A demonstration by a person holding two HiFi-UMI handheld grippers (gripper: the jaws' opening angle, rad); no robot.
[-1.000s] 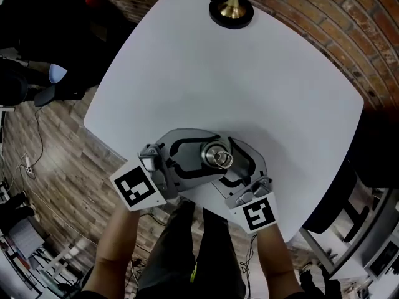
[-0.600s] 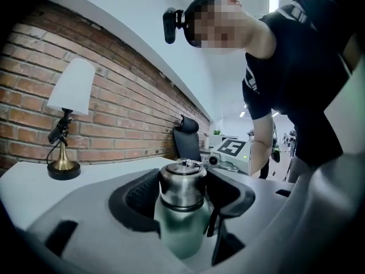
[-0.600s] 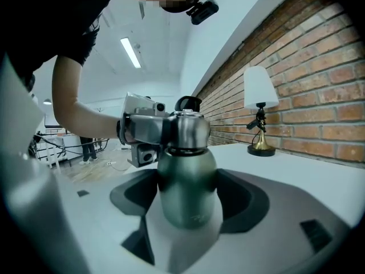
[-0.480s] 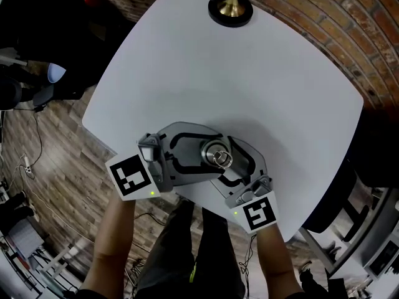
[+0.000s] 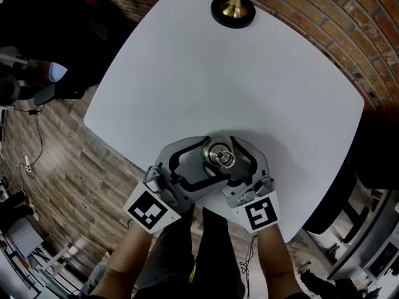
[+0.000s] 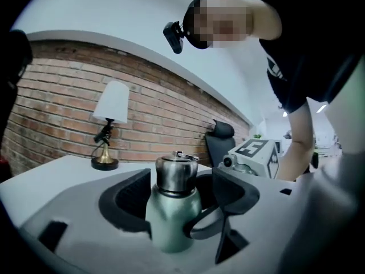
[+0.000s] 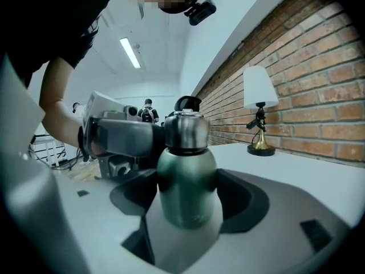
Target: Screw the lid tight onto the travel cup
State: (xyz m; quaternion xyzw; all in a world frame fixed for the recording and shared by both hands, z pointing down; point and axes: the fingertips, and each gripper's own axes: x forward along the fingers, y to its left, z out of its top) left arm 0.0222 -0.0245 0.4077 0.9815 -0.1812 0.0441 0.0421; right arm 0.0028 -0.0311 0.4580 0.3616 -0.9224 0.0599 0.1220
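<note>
Green metal travel cup (image 7: pixel 186 181) with a steel lid (image 7: pixel 186 131) stands near the front edge of a white, round-cornered table (image 5: pixel 218 73), between two hand-held grippers.
The right gripper (image 7: pixel 188 198) clamps the cup's body. The left gripper (image 6: pixel 181 196) has just been opening its jaws, which now stand apart around the cup without pressing it. From above only the lid shows (jaws hide the body). The brass-footed lamp (image 5: pixel 232 8) is cut off at the top edge. A red brick wall (image 5: pixel 324 23) and a wood-plank floor (image 5: pixel 56 161) surround the table.

The person (image 5: pixel 124 260) wears a black short-sleeved top (image 6: pixel 302 39) and dark trousers (image 5: pixel 181 251); the grey left gripper (image 6: pixel 178 201) and right gripper (image 7: pixel 191 204) carry white, black-marked cubes (image 5: pixel 149 212).
</note>
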